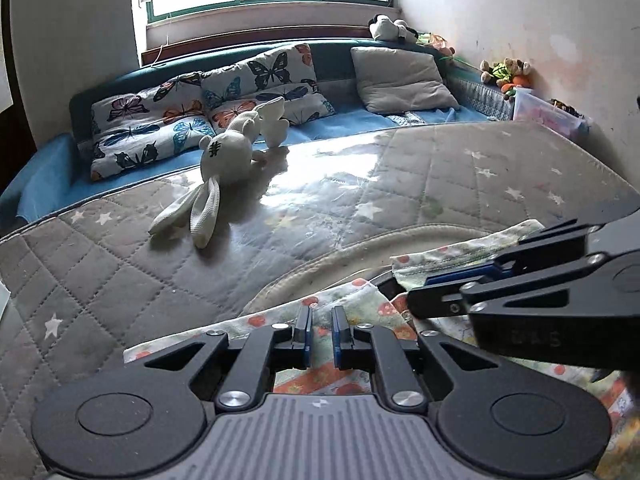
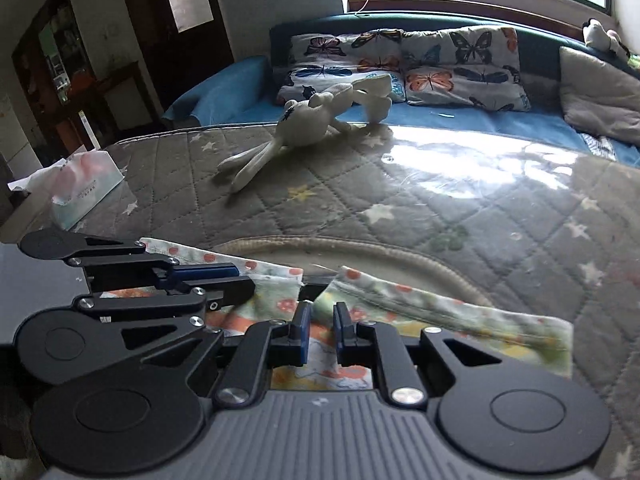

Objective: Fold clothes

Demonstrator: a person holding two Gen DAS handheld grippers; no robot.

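the garment [image 1: 352,304], a small pale piece printed with orange and green shapes, lies bunched at the near edge of the quilted grey mattress [image 1: 120,272], over a pale rope-like curved border that arcs across the padding there, and both tools sit right on top of it. the left gripper [image 1: 322,336] has its blue-padded jaws drawn nearly together with a fold of the printed cloth between them, so it looks pinched on the fabric, though the narrow gap makes the firmness of that hold a judgement rather than a certainty. the right gripper [image 2: 322,334] stands the same way, jaws almost closed over the cloth, and in the left wrist view it comes in from the right just beside the left one, its tips lying on the same upper hem. holding two points of one edge close together reads as the set-up for a fold: each tool keeps a corner or hem taut so the cloth can be carried over itself without sagging in the middle. a dark slit shows between two flaps of the garment, likely an opening such as a neck or leg. the white plush rabbit [image 1: 224,176] lies well apart toward the far edge by the butterfly pillows [image 1: 160,128], and a tissue pack [image 2: 84,188] sits at the left edge, both clear of the working area.
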